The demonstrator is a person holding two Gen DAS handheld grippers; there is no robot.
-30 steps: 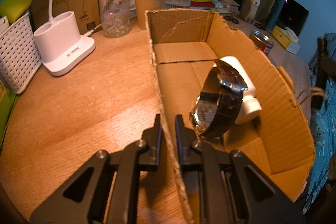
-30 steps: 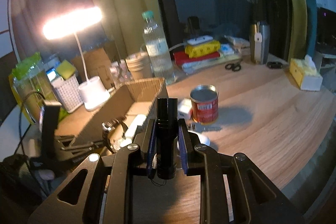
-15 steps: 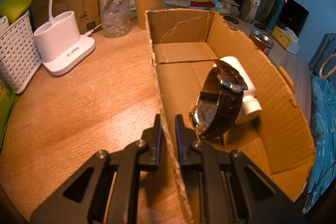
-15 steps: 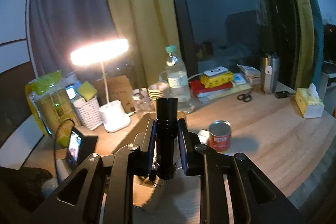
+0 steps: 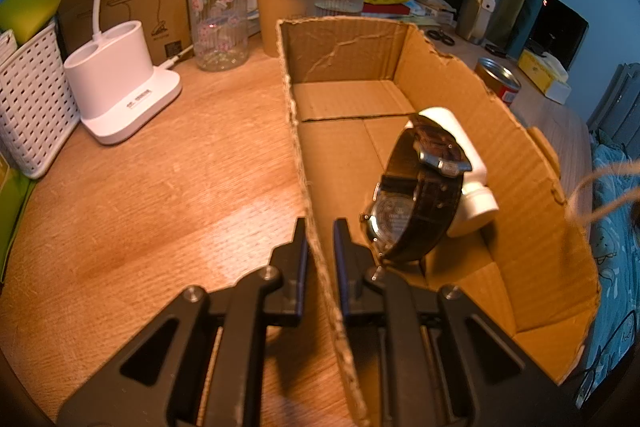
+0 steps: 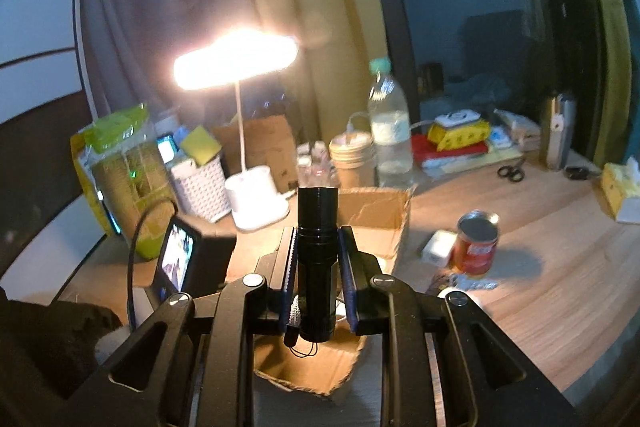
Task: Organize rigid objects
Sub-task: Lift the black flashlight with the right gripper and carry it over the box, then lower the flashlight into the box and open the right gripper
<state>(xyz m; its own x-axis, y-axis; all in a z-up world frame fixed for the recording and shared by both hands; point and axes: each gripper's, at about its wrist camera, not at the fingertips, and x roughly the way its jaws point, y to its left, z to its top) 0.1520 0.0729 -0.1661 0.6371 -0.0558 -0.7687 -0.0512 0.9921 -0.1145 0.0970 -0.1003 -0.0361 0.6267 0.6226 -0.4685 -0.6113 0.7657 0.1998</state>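
Beside cardboard box (image 5: pixel 520 163), lamp base (image 5: pixel 120 95), paper cups (image 5: pixel 286 7), red can (image 6: pixel 476 247)

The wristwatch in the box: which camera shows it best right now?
The left wrist view: the wristwatch stands on edge inside the cardboard box, leaning on a white bottle. In the right wrist view the flashlight and right tool hide it.

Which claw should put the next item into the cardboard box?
Right. The right claw already grips the black flashlight above the cardboard box. The left claw is shut on the box's wall, steadying it.
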